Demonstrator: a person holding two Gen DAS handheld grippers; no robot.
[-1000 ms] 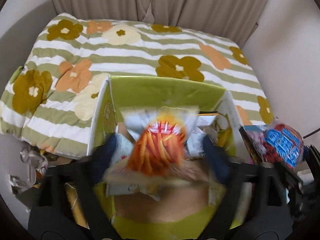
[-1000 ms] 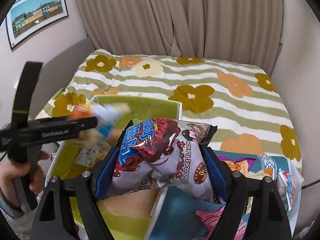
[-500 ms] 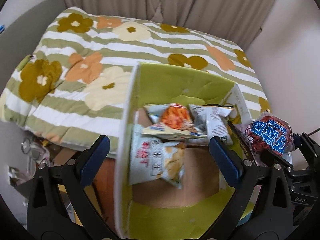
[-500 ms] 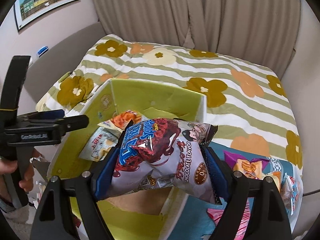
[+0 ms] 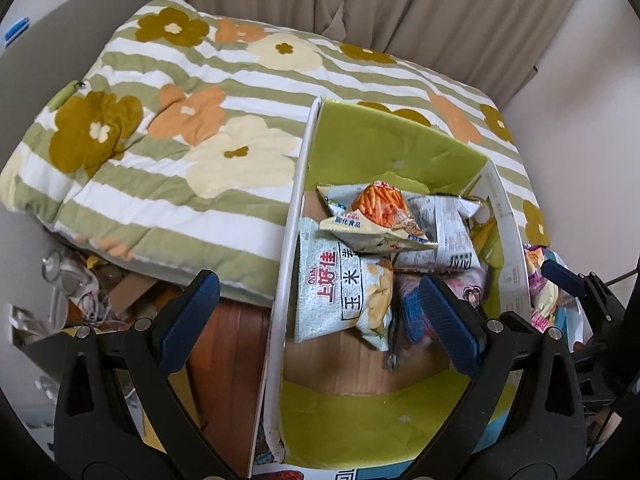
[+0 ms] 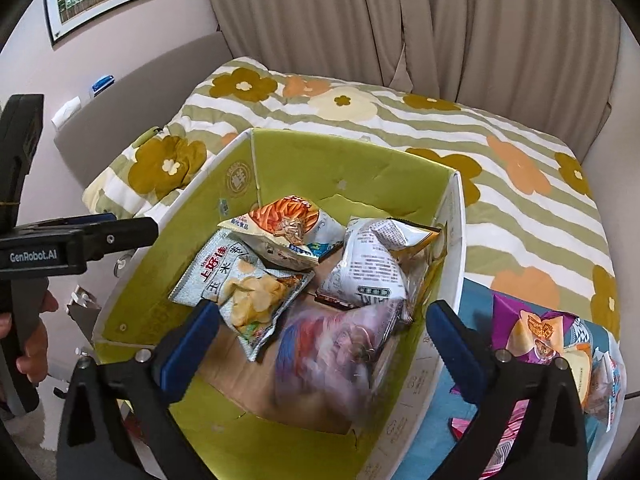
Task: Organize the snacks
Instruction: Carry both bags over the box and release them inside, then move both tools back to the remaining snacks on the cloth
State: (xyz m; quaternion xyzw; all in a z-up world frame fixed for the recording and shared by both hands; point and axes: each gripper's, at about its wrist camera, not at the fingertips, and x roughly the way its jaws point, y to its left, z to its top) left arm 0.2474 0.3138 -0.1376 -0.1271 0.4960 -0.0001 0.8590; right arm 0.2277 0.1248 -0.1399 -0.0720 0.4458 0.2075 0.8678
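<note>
Four snack bags now inside green box point(image 6: 280, 160) on bed. Chocolate bag point(image 6: 336, 344), half a second ago clamped in right hand-held gripper point(image 6: 320, 336), now blurred mid-drop at near end of box, just beside chips bag point(image 6: 248, 284). Orange-stick bag point(image 5: 376, 216), a second ago in left hand-held gripper point(image 5: 316, 312), now resting on the pile at far end of box. Means two more snacks sorted; purple bag point(image 6: 536, 332) and others waiting right of box. Both grippers released, jaws wide, empty. Right one poised above box interior; left one straddling box's left wall.
</note>
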